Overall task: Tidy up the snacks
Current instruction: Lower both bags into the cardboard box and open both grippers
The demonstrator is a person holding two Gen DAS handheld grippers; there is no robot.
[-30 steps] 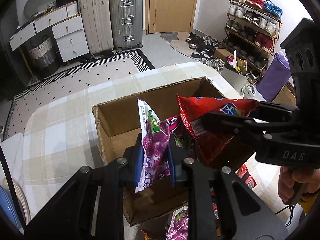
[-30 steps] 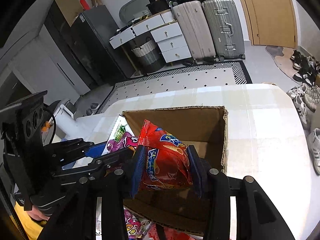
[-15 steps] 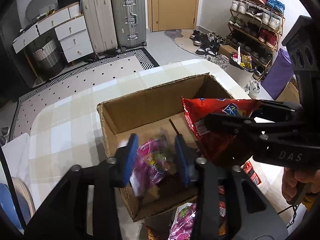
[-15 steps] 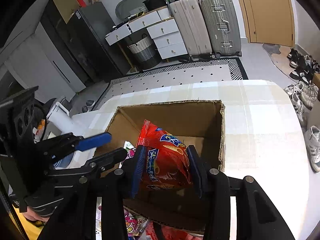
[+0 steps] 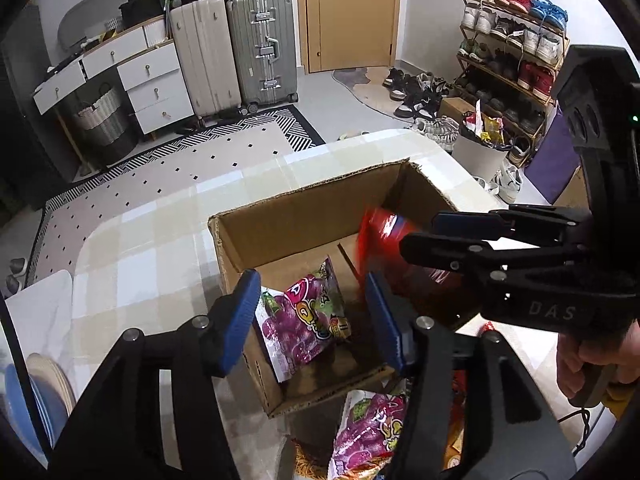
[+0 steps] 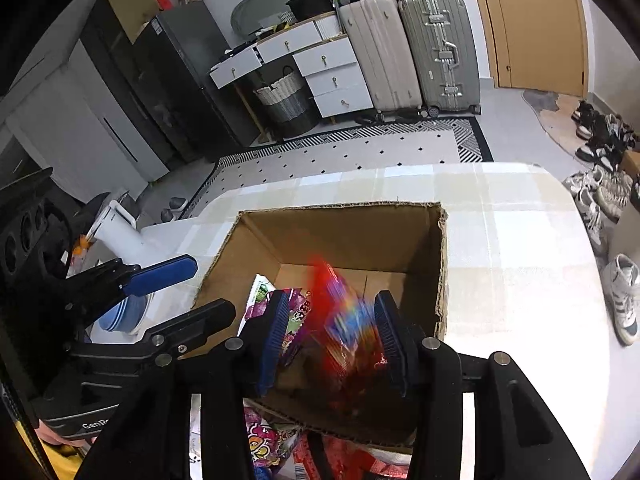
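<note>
An open cardboard box point(image 5: 312, 208) point(image 6: 360, 224) stands on the checked table. A purple snack bag point(image 5: 308, 320) lies on its floor, also seen in the right wrist view point(image 6: 294, 312). My left gripper point(image 5: 308, 312) is open and empty above the box's near-left corner. My right gripper point(image 6: 332, 328) is open over the box. A red snack bag point(image 6: 340, 316) is blurred and falls between its fingers, free of them; in the left wrist view the red bag point(image 5: 380, 232) shows beside the right gripper point(image 5: 460, 232).
More snack bags point(image 5: 372, 432) point(image 6: 272, 444) lie on the table in front of the box. Suitcases point(image 5: 260, 48), drawers point(image 5: 152, 84) and a shoe rack point(image 5: 516, 48) stand in the room beyond. Stacked plates point(image 5: 36, 392) sit at the table's left.
My left gripper let the purple bag drop into the box and opened wide. My right gripper has just opened and the red bag is falling into the box.
</note>
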